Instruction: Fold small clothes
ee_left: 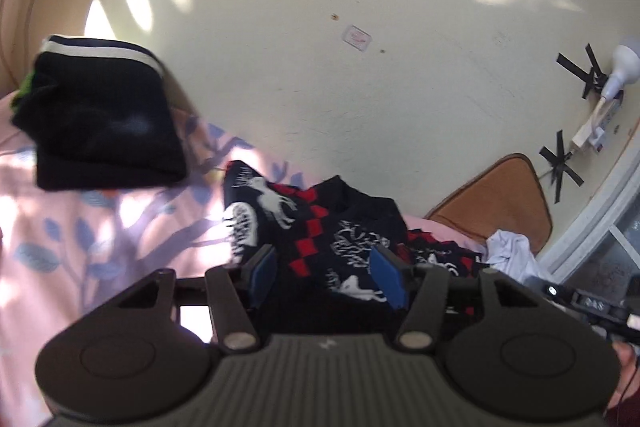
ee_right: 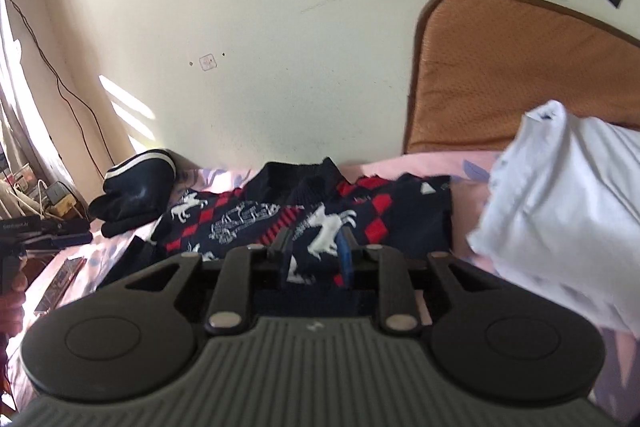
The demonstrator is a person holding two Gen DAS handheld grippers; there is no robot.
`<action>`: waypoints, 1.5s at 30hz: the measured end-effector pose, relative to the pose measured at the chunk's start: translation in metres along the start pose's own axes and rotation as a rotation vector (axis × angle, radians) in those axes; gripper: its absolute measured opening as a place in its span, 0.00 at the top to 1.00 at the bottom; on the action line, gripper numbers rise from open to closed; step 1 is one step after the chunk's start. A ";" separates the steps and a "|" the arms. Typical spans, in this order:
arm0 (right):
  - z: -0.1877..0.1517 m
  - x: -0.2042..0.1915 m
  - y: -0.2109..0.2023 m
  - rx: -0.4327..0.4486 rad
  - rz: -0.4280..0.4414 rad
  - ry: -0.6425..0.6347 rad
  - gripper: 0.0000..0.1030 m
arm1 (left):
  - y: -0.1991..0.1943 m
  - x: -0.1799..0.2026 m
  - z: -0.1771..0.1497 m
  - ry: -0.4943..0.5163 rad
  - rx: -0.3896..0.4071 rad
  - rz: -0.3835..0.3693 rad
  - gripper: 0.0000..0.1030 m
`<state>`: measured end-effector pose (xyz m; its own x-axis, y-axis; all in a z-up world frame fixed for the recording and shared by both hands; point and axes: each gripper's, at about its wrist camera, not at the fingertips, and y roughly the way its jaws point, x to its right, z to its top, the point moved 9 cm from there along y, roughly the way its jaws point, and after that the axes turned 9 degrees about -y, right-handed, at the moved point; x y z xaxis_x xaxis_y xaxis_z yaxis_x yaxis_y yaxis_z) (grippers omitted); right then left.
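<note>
With the reindeer-patterned sweater (ee_left: 344,247) rumpled on the bed (ee_left: 80,227) just ahead, the left tongs (ee_left: 328,273) hang open above it while the right tongs (ee_right: 316,259) pinch a fold, so the left should grip an edge before both pull the knit flat.

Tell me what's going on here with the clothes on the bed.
A person holding a gripper in each hand is folding small clothes on a pink floral bedsheet. The right gripper is closed on the near edge of a black reindeer-pattern sweater with red diamonds, which lies crumpled on the bed. The left gripper is open just over the same sweater. A folded dark garment with a white stripe sits to the left, and a white garment waits on the right.
</note>
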<state>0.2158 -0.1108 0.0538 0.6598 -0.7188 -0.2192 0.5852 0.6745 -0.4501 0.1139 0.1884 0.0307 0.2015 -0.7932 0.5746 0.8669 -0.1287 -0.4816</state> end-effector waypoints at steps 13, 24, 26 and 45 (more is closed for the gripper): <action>0.036 0.011 0.231 -0.284 -0.103 -0.047 0.29 | 0.074 -0.008 -0.049 -0.004 -0.131 -0.095 0.49; 0.051 -0.069 0.111 -0.091 0.055 -0.338 0.88 | 0.055 -0.028 -0.020 -0.122 -0.081 -0.122 0.49; 0.040 -0.091 0.063 -0.042 0.111 -0.424 0.89 | 0.045 -0.038 -0.008 -0.166 -0.038 -0.115 0.49; -0.119 -0.127 -0.074 0.004 0.133 -0.319 0.79 | -0.019 -0.060 -0.017 -0.236 -0.004 -0.056 0.33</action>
<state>0.0333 -0.0895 0.0118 0.8442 -0.5360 0.0065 0.4857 0.7598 -0.4322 0.0774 0.2287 -0.0061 0.2547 -0.6239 0.7388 0.8781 -0.1708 -0.4470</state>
